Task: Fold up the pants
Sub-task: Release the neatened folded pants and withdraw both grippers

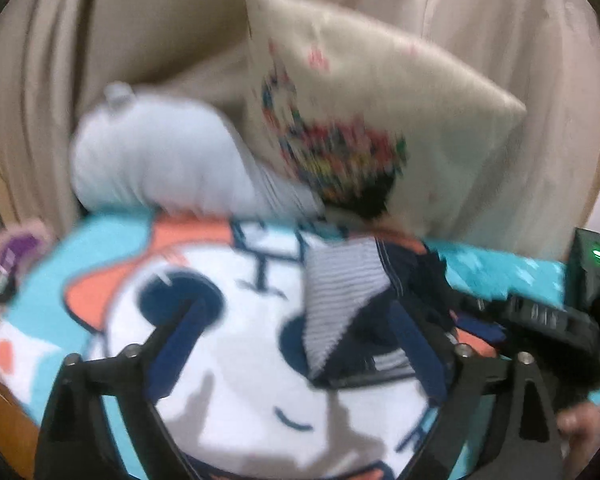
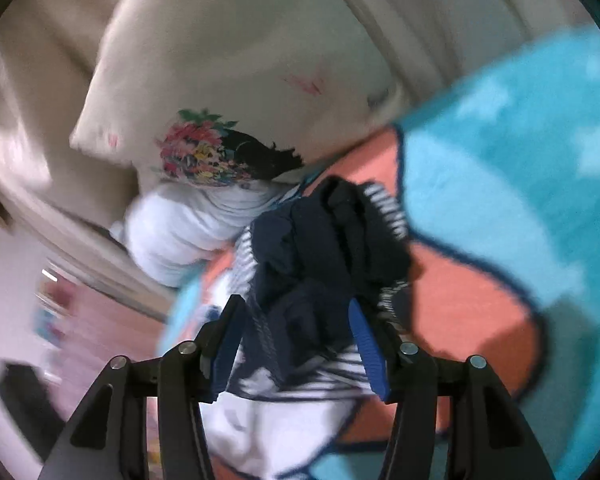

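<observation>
Left wrist view: my left gripper (image 1: 300,340) is spread wide and grips nothing; its blue-padded fingers (image 1: 188,336) hang over a cartoon-print blanket (image 1: 112,248) in turquoise, white and orange that fills the lower frame. The pants (image 1: 348,304), navy with a grey-striped lining, lie bunched right of centre, a fold reaching between my fingers; contact I cannot confirm through the blur. My right gripper (image 1: 540,320) shows at the right edge. Behind stand a white pillow (image 1: 160,160), a cream floral cushion (image 1: 360,92) and beige curtains (image 1: 60,80). Right wrist view: my right gripper (image 2: 296,316) is partly parted with the pants (image 2: 328,240) heaped between its fingers (image 2: 366,344); whether it pinches them I cannot tell. The blanket (image 2: 500,200) fills the right, the cushion (image 2: 240,60) upper centre, and a pink blurred area lower left.
</observation>
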The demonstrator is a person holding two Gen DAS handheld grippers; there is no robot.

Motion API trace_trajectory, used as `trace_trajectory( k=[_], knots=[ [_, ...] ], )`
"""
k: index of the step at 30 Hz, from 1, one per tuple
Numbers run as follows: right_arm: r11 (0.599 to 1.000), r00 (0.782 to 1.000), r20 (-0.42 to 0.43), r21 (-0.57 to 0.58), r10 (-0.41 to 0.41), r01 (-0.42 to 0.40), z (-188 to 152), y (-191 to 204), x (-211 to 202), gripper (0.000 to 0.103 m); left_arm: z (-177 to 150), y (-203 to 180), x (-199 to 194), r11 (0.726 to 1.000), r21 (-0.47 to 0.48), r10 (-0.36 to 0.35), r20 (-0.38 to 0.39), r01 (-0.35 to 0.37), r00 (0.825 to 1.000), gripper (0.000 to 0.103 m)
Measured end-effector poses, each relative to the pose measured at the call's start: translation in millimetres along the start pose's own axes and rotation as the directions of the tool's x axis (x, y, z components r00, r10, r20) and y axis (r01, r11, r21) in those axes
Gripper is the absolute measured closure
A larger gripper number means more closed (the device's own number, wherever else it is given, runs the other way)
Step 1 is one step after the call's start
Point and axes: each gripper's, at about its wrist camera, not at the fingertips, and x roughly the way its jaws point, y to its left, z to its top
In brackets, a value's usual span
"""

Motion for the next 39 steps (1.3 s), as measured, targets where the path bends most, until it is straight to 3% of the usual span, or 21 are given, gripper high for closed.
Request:
trace_trajectory(
  k=[3,6,9,11,15,17,29,39],
  knots=[
    [0.994,0.996,0.044,-0.082,-0.073,0.077,-7,8,-18,0.043,-3,-6,-24,0.996,0.038,0.078,0.129,-0.083,0.989,0.0],
    [0.987,0.992,0.067,-0.118,-0.103,0.111,-15,15,-30,0.042,-5,-16,-43,0.985,0.08,0.127,0.24,-0.15,0.962,0.0],
    [0.977,0.987,0.084,-0.151,-0.138,0.15,-23,20,-36,0.042,-6,-23,-59,0.979,0.138,0.106,0.279,-0.149,0.954,0.0],
    [0.972,0.984,0.088,-0.168,-0.152,0.165,-28,23,-40,0.041,-6,-25,-62,0.979,0.157,0.088,0.249,-0.13,0.965,0.0],
    [0.952,0.973,0.1,-0.206,-0.209,0.225,-41,27,-43,0.039,-8,-20,-56,0.992,0.124,0.026,0.111,-0.04,0.994,0.0],
    [0.939,0.965,0.108,-0.229,-0.239,0.258,-47,29,-46,0.039,-11,-16,-52,0.995,0.096,0.002,0.058,-0.007,0.998,0.0],
    [0.861,0.941,0.114,-0.38,-0.319,0.339,-74,48,-42,0.034,-26,-4,-26,1.0,0.026,0.007,-0.13,-0.004,0.991,0.0],
    [0.842,0.937,0.084,-0.417,-0.34,0.343,-81,51,-28,0.033,-29,5,-16,1.0,0.015,0.019,-0.167,-0.017,0.986,0.0]
  ],
)
